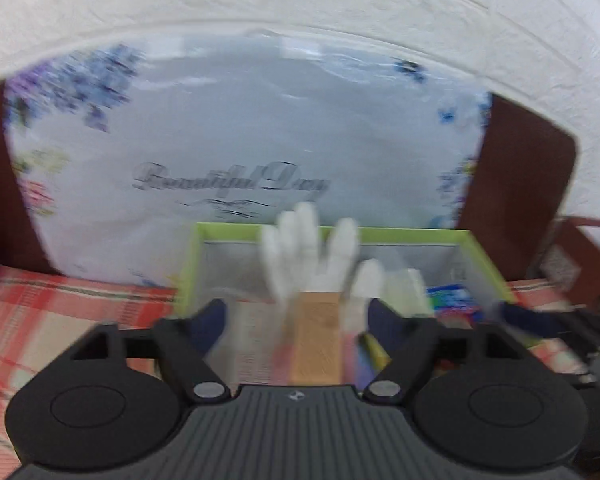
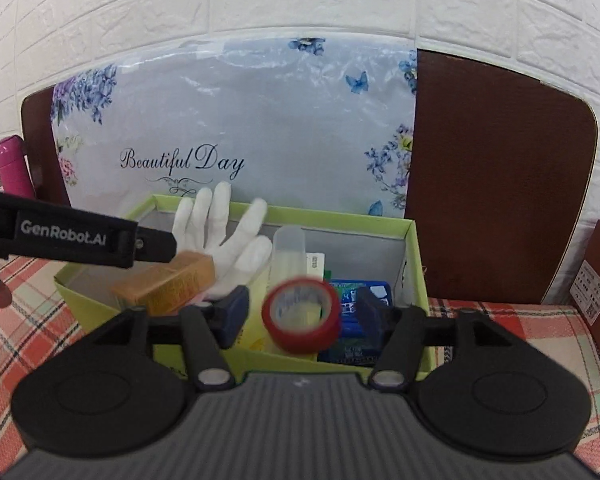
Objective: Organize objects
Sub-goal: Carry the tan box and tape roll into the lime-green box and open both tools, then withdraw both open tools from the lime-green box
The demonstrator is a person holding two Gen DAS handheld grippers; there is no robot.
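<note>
Presently, left wrist view:
My left gripper point(image 1: 296, 316): released, jaws spread; the tan box point(image 1: 316, 340) sits blurred between them, untouched as far as I can tell.
Tan box: light, stiff card; I'd take its long flat sides.

Right wrist view:
My right gripper point(image 2: 300, 312): released around the red tape roll point(image 2: 301, 314), over the green box point(image 2: 414, 264).
Red tape roll: light, rigid, prone to rolling; grip across its rim.
White glove point(image 2: 224, 232): soft, limp, inside the green box.
</note>
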